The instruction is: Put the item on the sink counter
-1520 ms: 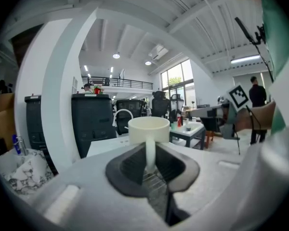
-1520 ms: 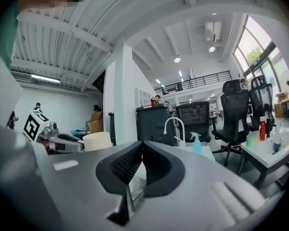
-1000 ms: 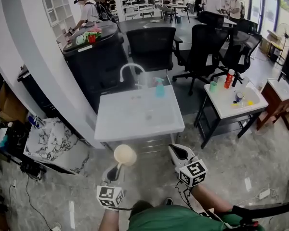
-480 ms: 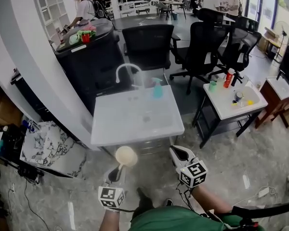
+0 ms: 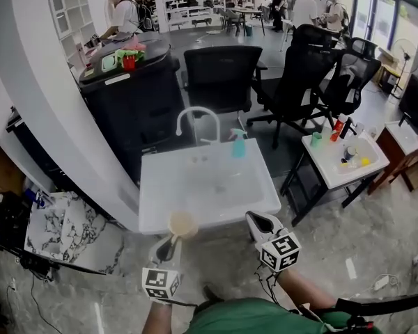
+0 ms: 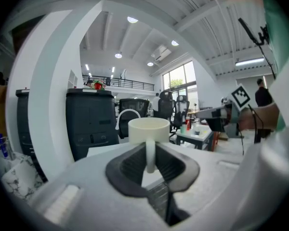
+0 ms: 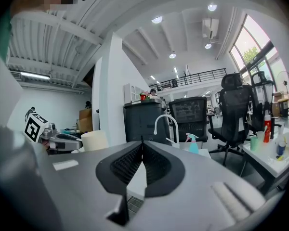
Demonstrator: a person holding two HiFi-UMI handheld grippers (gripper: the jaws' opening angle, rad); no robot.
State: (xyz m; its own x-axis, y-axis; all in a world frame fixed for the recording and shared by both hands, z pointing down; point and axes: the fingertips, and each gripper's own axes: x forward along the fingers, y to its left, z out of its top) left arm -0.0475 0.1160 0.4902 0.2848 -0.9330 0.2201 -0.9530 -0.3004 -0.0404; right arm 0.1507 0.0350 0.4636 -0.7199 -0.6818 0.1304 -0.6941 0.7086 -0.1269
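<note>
My left gripper (image 5: 169, 245) is shut on the handle of a cream mug (image 5: 183, 224), which it holds upright at the front edge of the white sink counter (image 5: 261, 199). In the left gripper view the mug (image 6: 149, 129) stands above the jaws, its handle pinched between the pads. The right gripper (image 5: 260, 220) hovers just off the counter's front right edge; its jaws meet at the tips with nothing between them (image 7: 141, 143). From the right gripper view the mug (image 7: 95, 140) shows at the left.
A curved white faucet (image 5: 197, 120) and a teal spray bottle (image 5: 237, 144) stand at the counter's back. A black cabinet (image 5: 134, 96) is behind, black office chairs (image 5: 221, 75) beyond. A small white table (image 5: 345, 160) with bottles stands to the right. A white column (image 5: 56, 103) rises on the left.
I have stepped closer to the sink counter; the mug in the left gripper now overlaps its front edge. Both grippers keep their grip state.
</note>
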